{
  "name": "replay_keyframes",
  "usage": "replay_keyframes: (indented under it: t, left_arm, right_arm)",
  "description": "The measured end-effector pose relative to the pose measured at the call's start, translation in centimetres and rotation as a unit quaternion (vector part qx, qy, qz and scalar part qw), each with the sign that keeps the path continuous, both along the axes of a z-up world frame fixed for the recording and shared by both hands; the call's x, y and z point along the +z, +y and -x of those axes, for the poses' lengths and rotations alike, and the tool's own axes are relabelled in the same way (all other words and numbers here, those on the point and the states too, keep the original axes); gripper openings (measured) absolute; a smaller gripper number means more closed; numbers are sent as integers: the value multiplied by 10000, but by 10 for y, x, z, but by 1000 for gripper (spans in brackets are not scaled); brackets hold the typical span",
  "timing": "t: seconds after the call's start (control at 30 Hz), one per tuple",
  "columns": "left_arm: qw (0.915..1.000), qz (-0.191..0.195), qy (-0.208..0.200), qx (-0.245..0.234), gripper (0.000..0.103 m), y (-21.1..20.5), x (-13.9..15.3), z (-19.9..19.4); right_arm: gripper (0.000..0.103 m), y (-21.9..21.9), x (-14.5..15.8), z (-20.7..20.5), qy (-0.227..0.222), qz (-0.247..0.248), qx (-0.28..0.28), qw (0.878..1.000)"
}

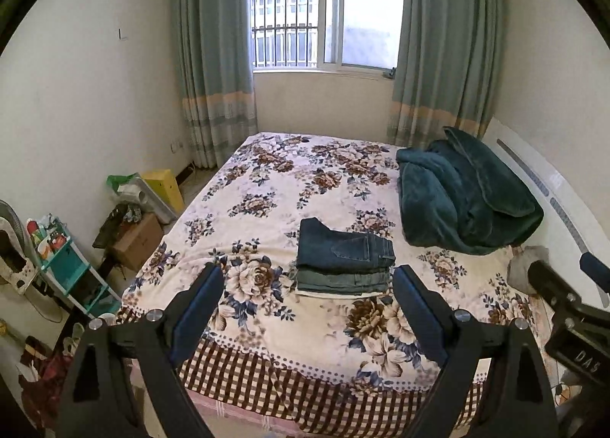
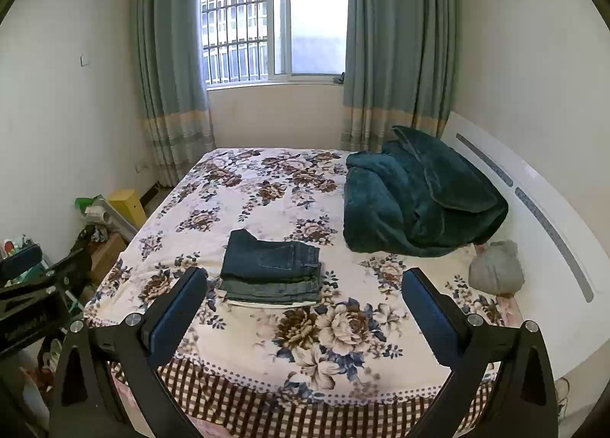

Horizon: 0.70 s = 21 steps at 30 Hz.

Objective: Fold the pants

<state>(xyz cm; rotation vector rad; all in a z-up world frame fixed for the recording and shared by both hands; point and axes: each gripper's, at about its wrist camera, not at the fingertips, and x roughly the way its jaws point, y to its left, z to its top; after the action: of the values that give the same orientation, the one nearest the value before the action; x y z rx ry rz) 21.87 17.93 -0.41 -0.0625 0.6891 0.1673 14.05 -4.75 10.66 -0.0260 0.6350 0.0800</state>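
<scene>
Left wrist view: folded dark-blue pants [image 1: 345, 247] top a small stack of folded jeans [image 1: 343, 279] on the floral bedspread [image 1: 267, 186], beyond both grippers. Left gripper [image 1: 309, 281] and right gripper [image 2: 305, 285] gape wide — empty. "DAS" marks the right gripper's body.

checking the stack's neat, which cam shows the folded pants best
Right wrist view: the folded pants lie unobstructed between the gripper fingers. In the left wrist view the pants sit right of centre, their near right corner beside a finger.
</scene>
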Motion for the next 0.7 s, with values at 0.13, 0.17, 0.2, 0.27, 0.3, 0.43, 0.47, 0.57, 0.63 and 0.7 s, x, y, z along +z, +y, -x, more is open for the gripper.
replay_keyframes:
  t: [0.13,0.17,0.2,0.27,0.3,0.43,0.47,0.57,0.63,0.7]
  left_arm:
    - [10000,-21,-9,39,103,1,0,2]
    - [10000,-21,2,41,103,1,0,1]
    - [10000,-18,7,35,103,1,1,1]
    - [10000,-28,1,49,103,2,1,1]
    - [10000,-34,-14,57,103,2,2,1]
    - [10000,-55,-22,56,103,1,1,3]
    - [10000,-63,-33,63,103,2,1,4]
    - [9999,-74,-48,87,103,5,1,8]
    - [9999,-82,-57,86,103,5,1,9]
    - [9999,-70,-55,102,103,6,1,11]
  right_arm:
    - [103,0,0,-2,45,-20,3,10000]
    - [103,0,0,-1,59,-10,1,10000]
    - [103,1,-1,-2,73,-13,7,10000]
    - [103,1,-3,-6,98,-30,0,9999]
    - [103,1,-3,-6,124,-47,11,9999]
    - [103,3,-4,-8,129,-63,33,9999]
    - [103,4,-4,-8,114,-58,29,9999]
    - [103,5,-5,-9,124,-67,40,9999]
    - [103,6,-4,-9,109,-100,53,9999]
    - [103,7,-5,-10,116,-102,64,9999]
